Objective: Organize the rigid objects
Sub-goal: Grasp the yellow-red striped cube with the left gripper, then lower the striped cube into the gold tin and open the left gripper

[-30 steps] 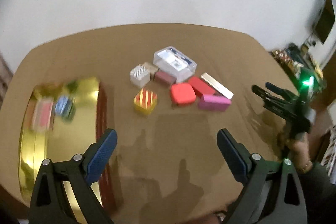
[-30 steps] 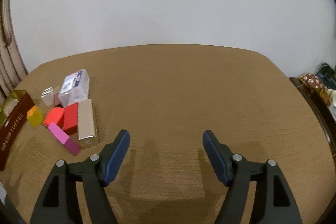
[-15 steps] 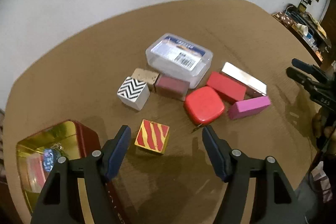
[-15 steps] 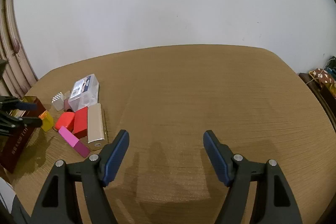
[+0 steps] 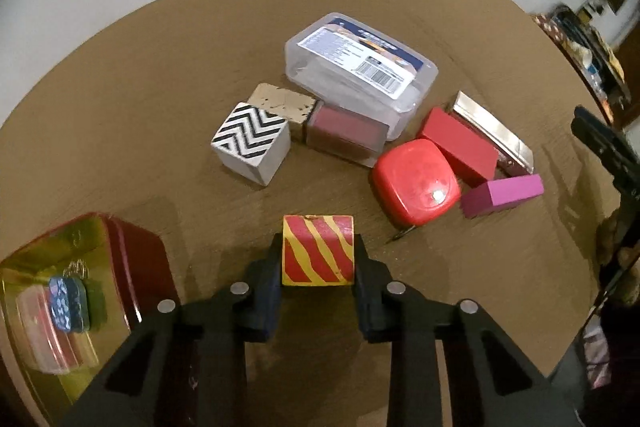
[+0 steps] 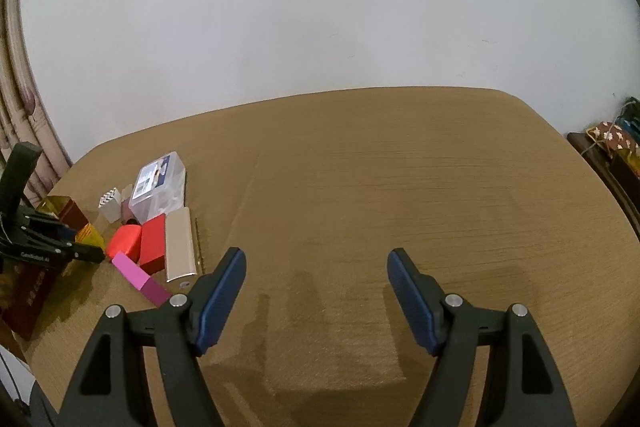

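Note:
My left gripper [image 5: 318, 259] is shut on a red-and-yellow striped cube [image 5: 318, 250], just right of the gold-lined red tin [image 5: 120, 251]. Beyond lie a black-and-white zigzag cube [image 5: 252, 141], a gold cube [image 5: 282, 101], a maroon block [image 5: 346, 133], a clear plastic box [image 5: 360, 67], a red rounded case [image 5: 416, 181], a red block [image 5: 458, 141], a pink block [image 5: 502, 193] and a metallic bar [image 5: 494, 127]. My right gripper [image 6: 316, 291] is open and empty over bare table, right of the pile [image 6: 152, 223].
The tin holds a blue patterned piece [image 5: 66, 301] and a pinkish item [image 5: 38, 327]. The brown table [image 6: 400, 187] ends at a white wall. Cluttered furniture [image 6: 612, 147] stands off the right edge. The left gripper's body [image 6: 44, 243] shows at the right view's left edge.
My left gripper moved forward and down onto the striped cube and closed on it. The right gripper stayed open and shifted only slightly.

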A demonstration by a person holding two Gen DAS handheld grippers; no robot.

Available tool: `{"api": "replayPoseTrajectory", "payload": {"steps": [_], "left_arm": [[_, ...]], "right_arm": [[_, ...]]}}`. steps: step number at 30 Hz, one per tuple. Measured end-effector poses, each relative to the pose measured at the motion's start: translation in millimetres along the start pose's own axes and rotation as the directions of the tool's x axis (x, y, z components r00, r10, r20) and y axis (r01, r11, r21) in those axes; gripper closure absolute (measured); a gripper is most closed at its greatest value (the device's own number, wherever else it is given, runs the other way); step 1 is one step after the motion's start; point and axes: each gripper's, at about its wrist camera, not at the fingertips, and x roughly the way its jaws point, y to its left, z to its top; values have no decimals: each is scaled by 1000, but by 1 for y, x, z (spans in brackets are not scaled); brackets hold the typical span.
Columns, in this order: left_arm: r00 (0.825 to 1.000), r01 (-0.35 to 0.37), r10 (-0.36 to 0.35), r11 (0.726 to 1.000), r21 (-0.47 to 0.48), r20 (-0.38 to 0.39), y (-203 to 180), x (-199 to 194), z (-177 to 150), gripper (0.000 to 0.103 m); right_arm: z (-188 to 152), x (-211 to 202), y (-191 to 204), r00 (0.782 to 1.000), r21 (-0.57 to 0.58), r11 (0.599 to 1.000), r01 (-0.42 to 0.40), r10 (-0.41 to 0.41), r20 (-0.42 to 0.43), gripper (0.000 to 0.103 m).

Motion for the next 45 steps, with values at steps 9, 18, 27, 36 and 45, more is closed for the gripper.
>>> {"api": "replayPoseTrajectory", "payload": {"steps": [9,18,27,36,45], "left_arm": [[979,-58,91,982,-180,181,19,-94,-58,77],[951,-280,307,908,-313,39,104,-119,-121,77],[951,-298,308,871,-391,-38,169,-75,-122,77],[936,-338,350,876,-346,-29,167,-67,-115,71],[871,-311,441,837,-450,217,117,-143,-147,33]], "right_arm": [[0,4,-2,1000,13,1000,2,-2,-4,27],[-1,9,1,1000,6,1000,16,-16,-18,27],[-2,14,3,999,-2,1000,24,-24,-46,27],[-2,17,4,998,-8,1000,26,-26,-60,27],[-3,7,4,999,-13,999,-34,34,-17,27]]}}
